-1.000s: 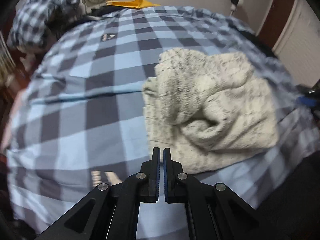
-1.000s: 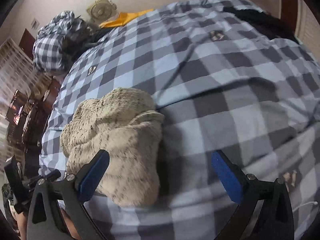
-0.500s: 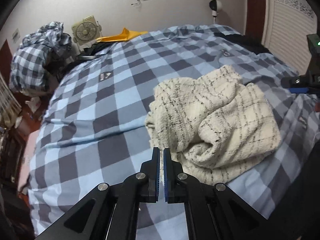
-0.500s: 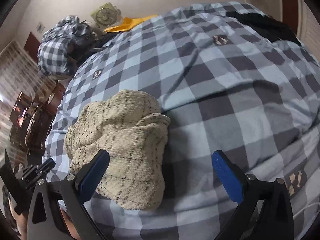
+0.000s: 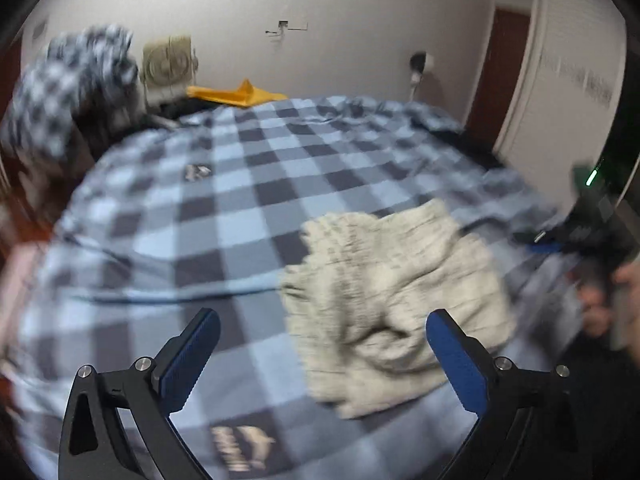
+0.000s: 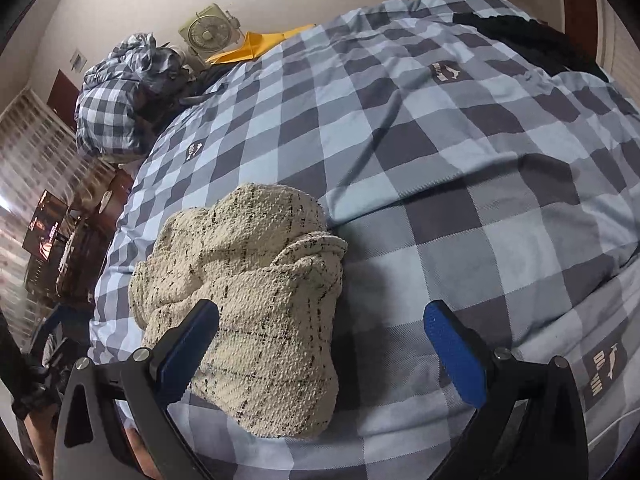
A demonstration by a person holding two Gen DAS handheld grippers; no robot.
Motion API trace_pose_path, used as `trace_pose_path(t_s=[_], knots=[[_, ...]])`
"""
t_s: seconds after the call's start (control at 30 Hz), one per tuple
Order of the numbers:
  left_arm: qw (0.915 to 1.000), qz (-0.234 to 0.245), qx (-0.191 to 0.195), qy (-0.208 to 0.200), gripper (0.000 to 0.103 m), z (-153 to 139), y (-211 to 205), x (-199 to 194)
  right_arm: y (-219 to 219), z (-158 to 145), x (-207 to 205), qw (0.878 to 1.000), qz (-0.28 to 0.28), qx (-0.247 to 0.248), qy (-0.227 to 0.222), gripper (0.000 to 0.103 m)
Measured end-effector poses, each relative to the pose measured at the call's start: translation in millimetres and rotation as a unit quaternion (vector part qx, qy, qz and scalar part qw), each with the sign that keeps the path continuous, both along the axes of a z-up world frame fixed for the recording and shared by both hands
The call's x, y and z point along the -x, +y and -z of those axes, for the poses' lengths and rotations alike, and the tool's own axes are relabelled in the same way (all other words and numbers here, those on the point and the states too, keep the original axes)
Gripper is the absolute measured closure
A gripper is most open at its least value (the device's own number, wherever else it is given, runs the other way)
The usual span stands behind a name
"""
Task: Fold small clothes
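Note:
A cream knitted garment with dark flecks (image 5: 392,292) lies folded in a bundle on the blue-and-grey checked bed cover (image 5: 224,208). My left gripper (image 5: 322,360) is open and empty, hovering above the cover with the garment's near edge between its spread fingers; this view is blurred. In the right wrist view the same garment (image 6: 256,292) lies just ahead of my right gripper (image 6: 320,356), which is open and empty. Its left finger (image 6: 188,344) overlaps the garment's near side. The right gripper also shows at the right edge of the left wrist view (image 5: 560,246).
A crumpled checked cloth pile (image 6: 116,108), a small fan (image 6: 206,32) and a yellow item (image 6: 260,42) sit at the far end of the bed. Dark clothing (image 6: 532,40) lies at the far right. Furniture (image 6: 60,240) stands left of the bed.
My left gripper has opened from shut to wide open and has drawn back and up from the garment. The right gripper stays open and has shifted slightly; the garment lies still.

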State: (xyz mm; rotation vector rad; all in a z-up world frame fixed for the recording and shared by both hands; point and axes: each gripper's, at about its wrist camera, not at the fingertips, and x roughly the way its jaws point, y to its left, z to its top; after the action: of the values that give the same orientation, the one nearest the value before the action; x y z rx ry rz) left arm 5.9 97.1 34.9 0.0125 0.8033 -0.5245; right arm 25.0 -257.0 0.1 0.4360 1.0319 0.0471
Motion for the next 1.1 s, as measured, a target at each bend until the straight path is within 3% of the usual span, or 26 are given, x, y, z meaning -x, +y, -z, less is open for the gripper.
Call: trace_pose_path(t_s=[0.13,0.27,0.43,0.5,0.53,0.6,0.7,0.8,0.87,1.0,1.1], knots=[[0.9963,-0.026,0.041,0.071,0.0,19.8,8.3,-11.4,-6.3,1.4,-1.5,1.0,0.008,-0.008,0.009,0.001],[0.9789,-0.018,0.11,0.172,0.0,52.7,2.2,-26.0,-14.6,15.3,-8.6,0.998,0.008,-0.032,0.05,0.001],[0.982,-0.05,0.058,0.173,0.0,64.5,-25.8,-28.9,-14.4,44.2,-17.6,0.988,-0.013,-0.079,0.129,0.001],[0.9821,-0.046,0.057,0.174,0.0,66.4,-29.1,-31.2,-12.5,51.3,-19.5,0.985,-0.02,-0.086,0.149,0.001],[0.9814,-0.038,0.067,0.176,0.0,67.1,-30.0,-33.8,-10.3,55.5,-21.1,0.982,-0.028,-0.094,0.161,0.001],[0.9741,-0.011,0.13,0.185,0.0,71.1,-27.3,-41.3,-8.1,59.3,-23.4,0.977,-0.041,-0.119,0.17,0.001],[0.9671,-0.019,0.152,0.203,0.0,87.7,-23.7,-58.4,-8.4,67.1,-29.1,0.969,-0.048,-0.16,0.183,0.001],[0.9579,-0.067,0.135,0.245,0.0,120.4,-18.3,-76.2,-11.2,87.8,-35.9,0.95,-0.042,-0.226,0.211,0.001],[0.9489,-0.079,0.128,0.277,0.0,142.4,-16.3,-85.2,-10.1,104.8,-39.4,0.932,-0.039,-0.275,0.235,0.001],[0.9244,-0.095,0.163,0.332,0.0,183.9,-11.5,-95.7,-3.0,126.8,-44.4,0.905,-0.045,-0.332,0.264,0.0],[0.9188,-0.103,0.174,0.339,0.0,186.6,-11.5,-99.9,2.1,139.7,-49.4,0.886,-0.056,-0.37,0.273,0.0]])
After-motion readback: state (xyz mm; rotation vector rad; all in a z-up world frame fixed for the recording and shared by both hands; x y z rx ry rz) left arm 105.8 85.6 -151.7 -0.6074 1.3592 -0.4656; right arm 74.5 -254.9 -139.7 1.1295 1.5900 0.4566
